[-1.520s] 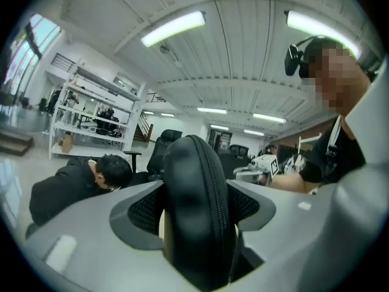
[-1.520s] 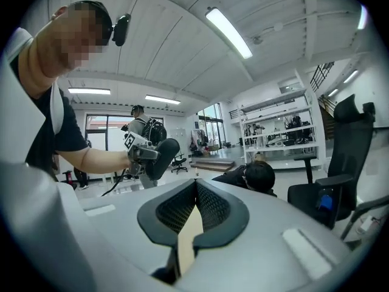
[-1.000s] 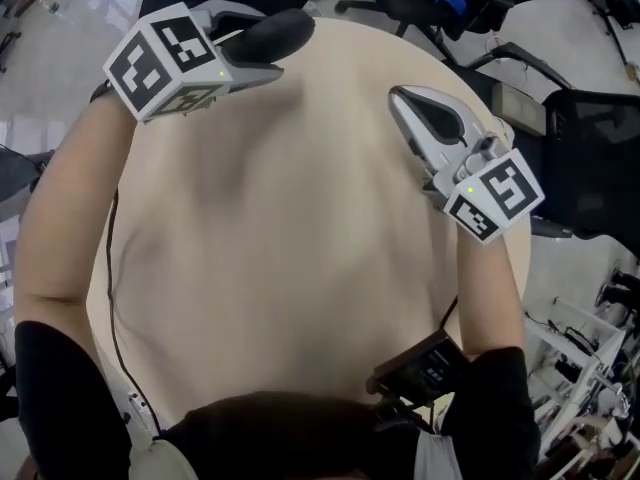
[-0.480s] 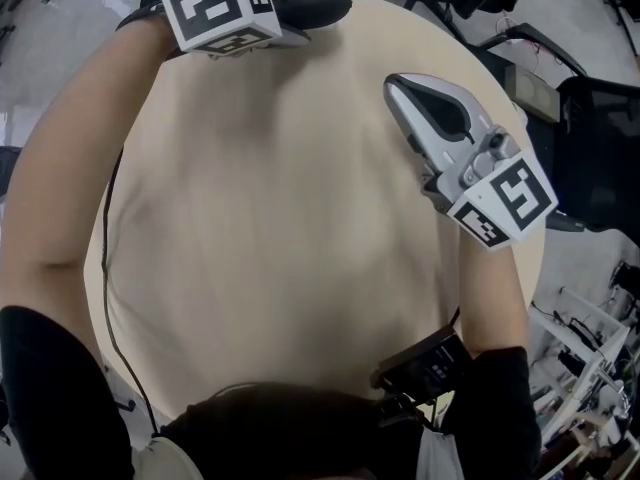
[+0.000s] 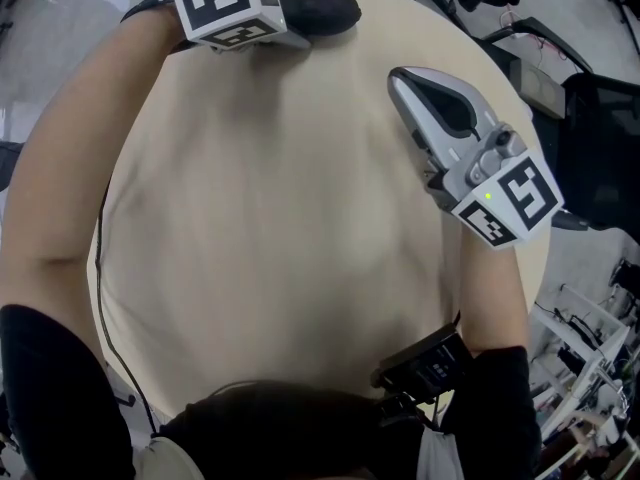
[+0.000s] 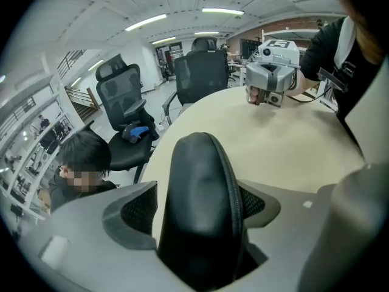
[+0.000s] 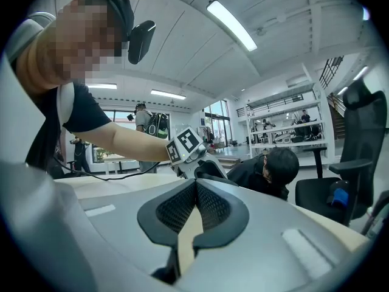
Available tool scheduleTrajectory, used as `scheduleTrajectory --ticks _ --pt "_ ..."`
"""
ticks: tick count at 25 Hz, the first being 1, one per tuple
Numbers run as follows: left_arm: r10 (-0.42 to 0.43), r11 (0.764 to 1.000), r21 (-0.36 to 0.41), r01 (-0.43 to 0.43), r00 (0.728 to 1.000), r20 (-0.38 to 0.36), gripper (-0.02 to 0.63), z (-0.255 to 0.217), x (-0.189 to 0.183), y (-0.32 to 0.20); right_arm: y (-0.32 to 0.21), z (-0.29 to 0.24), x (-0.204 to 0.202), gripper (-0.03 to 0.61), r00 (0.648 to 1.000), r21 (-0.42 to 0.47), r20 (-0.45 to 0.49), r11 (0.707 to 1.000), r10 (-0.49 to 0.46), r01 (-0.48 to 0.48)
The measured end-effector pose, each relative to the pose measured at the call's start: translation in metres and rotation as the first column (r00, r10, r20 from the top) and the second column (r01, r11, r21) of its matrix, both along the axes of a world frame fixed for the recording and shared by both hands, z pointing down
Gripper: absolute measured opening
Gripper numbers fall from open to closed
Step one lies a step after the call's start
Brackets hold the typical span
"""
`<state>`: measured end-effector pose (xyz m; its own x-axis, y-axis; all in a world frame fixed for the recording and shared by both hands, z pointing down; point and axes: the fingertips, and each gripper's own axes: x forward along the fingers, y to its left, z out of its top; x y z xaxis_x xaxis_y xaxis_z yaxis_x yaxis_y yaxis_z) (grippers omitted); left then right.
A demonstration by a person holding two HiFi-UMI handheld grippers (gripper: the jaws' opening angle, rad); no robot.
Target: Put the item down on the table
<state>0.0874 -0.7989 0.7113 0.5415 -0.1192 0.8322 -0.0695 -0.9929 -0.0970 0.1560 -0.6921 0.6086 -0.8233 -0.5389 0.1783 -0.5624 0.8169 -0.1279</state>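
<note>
The item is a black zippered case [image 5: 318, 13] lying at the far edge of the round beige table [image 5: 280, 218]. My left gripper [image 5: 296, 16] reaches down around it. In the left gripper view the case [image 6: 200, 205] stands between the pads [image 6: 130, 208]. The jaws have just been opening, and a sliver of table shows between the left pad and the case. My right gripper [image 5: 402, 80] hovers over the table's right side, shut and empty, its pads meeting at the tip [image 7: 196, 186]. It shows across the table as the right gripper [image 6: 267, 93] in the left gripper view.
Black office chairs [image 6: 200, 72] stand beyond the far edge, one with a blue object [image 6: 138, 131] on its seat. A seated person [image 6: 85, 163] is close to that edge. A thin cable [image 5: 103, 268] runs along the table's left rim.
My left gripper carried the case toward the table's far edge and lower. The case now rests there with the jaws wider round it. The right gripper has hardly moved.
</note>
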Motion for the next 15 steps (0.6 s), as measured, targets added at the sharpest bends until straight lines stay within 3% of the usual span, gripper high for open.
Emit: scheduleTrajectory --ticks 4,11,15 --pt "0.007 1.0 0.008 -0.007 1.0 -0.016 0.406 -0.006 0.002 0.002 0.001 -0.002 -0.002 0.015 1.0 -0.001 -0.001 1.0 -0.006 0.006" --pt "-0.032 0.998 -0.06 0.023 0.99 -0.141 0.46 -0.018 0.004 0.013 0.0 -0.001 0.002 0.015 1.0 -0.005 -0.008 1.0 0.01 -0.01" --pt "-0.051 0.999 -0.008 0.05 0.987 -0.152 0.46 -0.026 -0.008 0.009 0.002 -0.006 0.002 0.015 1.0 0.0 -0.008 1.0 0.026 -0.026"
